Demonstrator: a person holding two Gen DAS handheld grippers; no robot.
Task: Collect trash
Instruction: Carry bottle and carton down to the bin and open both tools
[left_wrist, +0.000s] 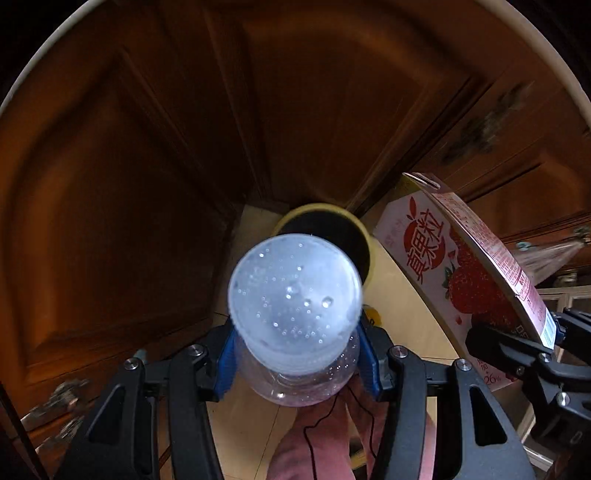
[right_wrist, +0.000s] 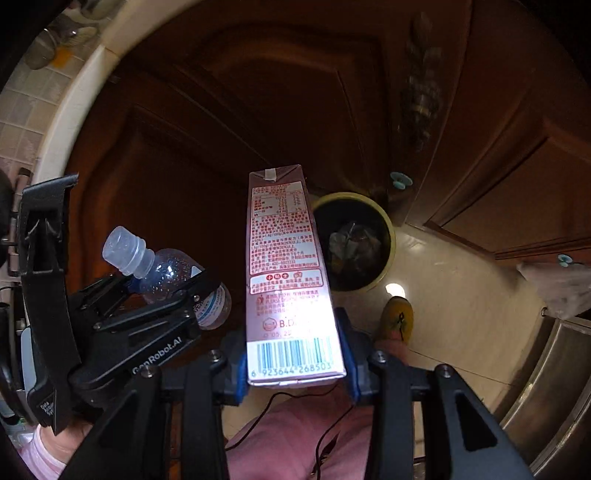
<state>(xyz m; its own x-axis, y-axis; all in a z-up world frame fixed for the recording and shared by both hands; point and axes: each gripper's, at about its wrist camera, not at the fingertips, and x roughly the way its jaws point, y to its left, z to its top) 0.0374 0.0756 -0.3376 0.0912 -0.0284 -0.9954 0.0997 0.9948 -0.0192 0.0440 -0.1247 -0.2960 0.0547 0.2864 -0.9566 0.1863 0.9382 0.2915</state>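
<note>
My left gripper (left_wrist: 297, 360) is shut on a clear plastic bottle (left_wrist: 295, 299), cap end pointing down at the floor; the right wrist view shows the same bottle (right_wrist: 166, 273) in that gripper (right_wrist: 168, 291). My right gripper (right_wrist: 295, 360) is shut on a pink strawberry drink carton (right_wrist: 288, 277), held by its barcode end. The carton (left_wrist: 461, 273) also shows at the right of the left wrist view. Below both stands a yellow-rimmed trash bin (right_wrist: 391, 243) with crumpled rubbish inside; in the left wrist view the bin (left_wrist: 325, 212) sits just past the bottle's cap.
Dark wooden cabinet doors (left_wrist: 147, 166) rise behind the bin, under a pale counter edge (right_wrist: 74, 110). The floor is light tile (right_wrist: 461, 295). A person's pink trouser leg (right_wrist: 295, 435) and yellow slipper (right_wrist: 397, 319) are below. A steel appliance front (right_wrist: 546, 387) is at the right.
</note>
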